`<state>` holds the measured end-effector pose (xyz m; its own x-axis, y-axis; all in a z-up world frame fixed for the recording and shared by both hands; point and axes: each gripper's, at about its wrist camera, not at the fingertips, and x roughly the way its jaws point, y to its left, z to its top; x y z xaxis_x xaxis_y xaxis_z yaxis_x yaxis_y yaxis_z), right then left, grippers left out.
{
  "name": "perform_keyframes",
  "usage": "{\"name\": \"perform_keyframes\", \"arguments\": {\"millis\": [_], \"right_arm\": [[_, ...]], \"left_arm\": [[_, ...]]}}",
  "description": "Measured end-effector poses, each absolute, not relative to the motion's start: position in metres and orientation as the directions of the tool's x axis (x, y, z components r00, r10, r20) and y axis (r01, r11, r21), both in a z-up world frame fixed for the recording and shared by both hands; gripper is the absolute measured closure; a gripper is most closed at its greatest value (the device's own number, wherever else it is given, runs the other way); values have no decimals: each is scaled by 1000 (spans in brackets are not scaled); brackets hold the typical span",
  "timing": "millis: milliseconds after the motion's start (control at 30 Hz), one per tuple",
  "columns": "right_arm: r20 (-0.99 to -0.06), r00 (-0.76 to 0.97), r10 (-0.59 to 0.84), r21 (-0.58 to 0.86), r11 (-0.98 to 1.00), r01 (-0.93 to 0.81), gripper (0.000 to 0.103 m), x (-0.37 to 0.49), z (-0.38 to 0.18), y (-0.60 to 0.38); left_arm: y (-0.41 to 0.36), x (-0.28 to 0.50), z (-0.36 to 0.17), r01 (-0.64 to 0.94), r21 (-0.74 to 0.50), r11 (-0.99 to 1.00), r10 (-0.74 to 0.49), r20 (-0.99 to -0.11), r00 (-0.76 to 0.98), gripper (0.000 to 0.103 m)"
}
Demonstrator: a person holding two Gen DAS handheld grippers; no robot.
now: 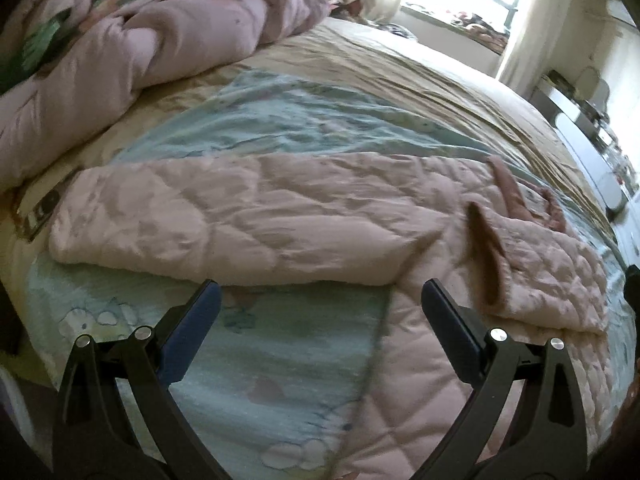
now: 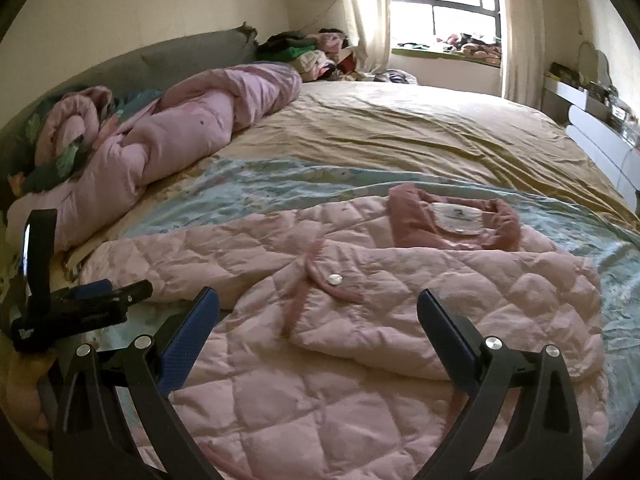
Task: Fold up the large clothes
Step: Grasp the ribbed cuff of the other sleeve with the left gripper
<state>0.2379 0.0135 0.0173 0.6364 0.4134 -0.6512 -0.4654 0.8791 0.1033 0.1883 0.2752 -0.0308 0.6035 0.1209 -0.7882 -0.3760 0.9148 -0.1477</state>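
Note:
A pink quilted jacket point(image 2: 400, 300) lies flat on the bed, collar point(image 2: 452, 220) away from me, its right sleeve folded across the chest and its left sleeve point(image 1: 240, 216) stretched out to the left. My left gripper point(image 1: 320, 292) is open and empty, just above the sheet below the outstretched sleeve, at the jacket's left edge. It also shows at the left of the right wrist view point(image 2: 92, 296). My right gripper point(image 2: 318, 300) is open and empty, hovering over the jacket's front near the button point(image 2: 334, 279).
The bed has a light blue printed sheet point(image 1: 280, 360) and a tan sheet point(image 2: 400, 128) beyond. A rolled pink duvet point(image 2: 180, 132) lies along the far left. Clothes pile point(image 2: 320, 56) near the window. White drawers point(image 2: 600, 140) stand at right.

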Motion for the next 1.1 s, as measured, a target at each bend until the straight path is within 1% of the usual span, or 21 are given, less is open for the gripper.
{"name": "perform_keyframes", "arguments": {"millis": [433, 600, 700, 900, 1000, 1100], "right_arm": [[-680, 609, 408, 33, 847, -530, 4, 234, 2, 76], [-692, 588, 418, 32, 833, -553, 4, 236, -6, 90], [-696, 586, 416, 26, 829, -558, 4, 236, -9, 95], [-709, 575, 408, 24, 829, -558, 4, 239, -18, 97], [-711, 573, 406, 28, 832, -555, 4, 239, -20, 93], [-712, 574, 403, 35, 838, -545, 4, 241, -20, 86]], "left_arm": [[359, 175, -68, -549, -177, 817, 181, -825, 536, 9], [394, 166, -91, -633, -238, 737, 159, -849, 504, 9], [409, 163, -101, -676, -245, 695, 173, -856, 488, 9], [446, 162, -124, -725, -368, 582, 103, -851, 515, 9], [464, 160, -126, -741, -431, 516, 113, -823, 557, 9], [479, 160, -125, -749, -454, 482, 134, -807, 575, 9]]}}
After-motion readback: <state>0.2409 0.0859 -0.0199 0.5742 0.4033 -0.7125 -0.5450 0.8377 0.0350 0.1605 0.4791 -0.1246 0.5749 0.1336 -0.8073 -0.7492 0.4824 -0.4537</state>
